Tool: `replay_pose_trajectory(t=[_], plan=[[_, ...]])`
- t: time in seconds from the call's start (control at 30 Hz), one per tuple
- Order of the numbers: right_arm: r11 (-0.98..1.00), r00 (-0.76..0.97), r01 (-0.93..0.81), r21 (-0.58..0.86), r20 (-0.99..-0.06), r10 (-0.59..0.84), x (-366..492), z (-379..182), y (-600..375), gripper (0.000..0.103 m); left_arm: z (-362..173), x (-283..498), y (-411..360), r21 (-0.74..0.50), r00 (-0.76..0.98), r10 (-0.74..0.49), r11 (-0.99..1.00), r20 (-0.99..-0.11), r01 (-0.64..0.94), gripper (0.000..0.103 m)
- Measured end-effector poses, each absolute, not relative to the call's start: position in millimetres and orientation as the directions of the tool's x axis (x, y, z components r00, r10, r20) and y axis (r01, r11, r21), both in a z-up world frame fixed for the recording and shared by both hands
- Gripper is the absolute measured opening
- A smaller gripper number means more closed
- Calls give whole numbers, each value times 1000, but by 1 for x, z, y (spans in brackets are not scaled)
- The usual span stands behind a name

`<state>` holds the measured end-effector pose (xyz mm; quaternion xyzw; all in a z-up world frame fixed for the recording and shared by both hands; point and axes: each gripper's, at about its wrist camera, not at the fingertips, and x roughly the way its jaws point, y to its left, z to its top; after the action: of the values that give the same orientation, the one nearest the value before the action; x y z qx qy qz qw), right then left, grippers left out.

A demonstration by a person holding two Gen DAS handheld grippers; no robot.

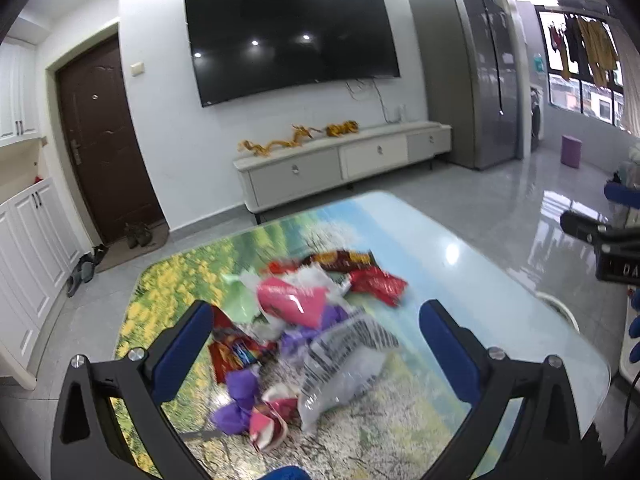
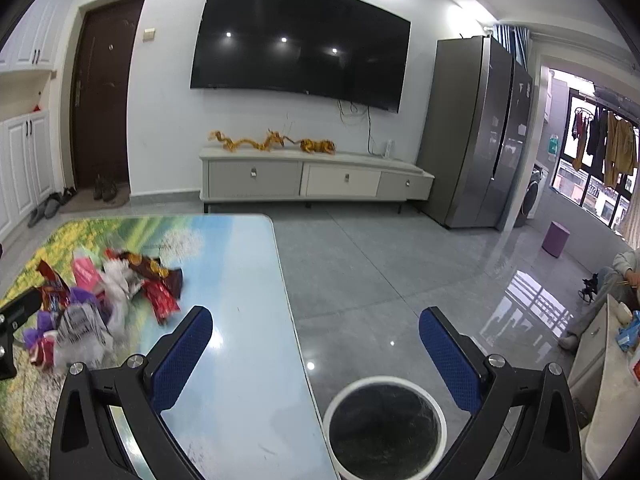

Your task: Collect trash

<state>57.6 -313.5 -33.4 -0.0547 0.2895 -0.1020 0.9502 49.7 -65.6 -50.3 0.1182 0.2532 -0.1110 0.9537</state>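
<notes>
Trash pile (image 1: 304, 328) sits heaped mid-surface on the landscape-print surface (image 1: 460, 248): pink wrapper (image 1: 292, 300), red packet (image 1: 378, 286), dark brown snack bag (image 1: 340, 260), purple crumpled wrappers (image 1: 240, 396), clear striped plastic bag (image 1: 344, 364); edges blurred, exact item count hard to tell. Left gripper (image 1: 316, 356) hangs just over the near side of the pile, jaws spread wide, blue pads on either side of it, gripping nothing, no clear contact. Right gripper (image 2: 316, 356) is also wide open and empty, well apart from the trash, straddling the surface's right edge and the floor (image 2: 380, 264). Only the right wrist view shows the round white-rimmed bin (image 2: 384, 428) with dark liner on the floor just beside the surface, under the gripper, plus a seated person (image 2: 612, 284) at far right. Left view alone shows the pile close up, and the right gripper's black body at its right edge. TV (image 1: 288, 36), cabinet (image 1: 340, 160), door (image 1: 100, 136) behind.
</notes>
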Motion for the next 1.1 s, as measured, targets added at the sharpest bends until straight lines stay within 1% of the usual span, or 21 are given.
replay_pose_trajectory(t=[0.1, 0.4, 0.53, 0.7, 0.83, 1.1], plan=[[972, 790, 158, -174, -569, -230, 58, -44, -312, 103, -63, 50, -66, 163, 827, -160, 943, -539, 289, 103], [983, 762, 105, -148, -623, -176, 67, -67, -314, 103, -74, 50, -66, 190, 816, -114, 946, -566, 264, 103], [989, 760, 69, -133, -636, -138, 74, -73, -316, 103, -73, 47, -66, 231, 838, -60, 948, -542, 217, 103], [993, 766, 24, -118, -635, -94, 78, -76, -314, 103, -61, 47, -55, 222, 865, -13, 964, -502, 143, 103], [993, 772, -2, -116, -632, -72, 78, -77, -311, 103, -54, 50, -49, 212, 867, 9, 971, -499, 112, 103], [997, 785, -13, -82, -618, -41, 66, -72, -318, 103, -43, 38, -51, 186, 869, -5, 976, -495, 111, 103]])
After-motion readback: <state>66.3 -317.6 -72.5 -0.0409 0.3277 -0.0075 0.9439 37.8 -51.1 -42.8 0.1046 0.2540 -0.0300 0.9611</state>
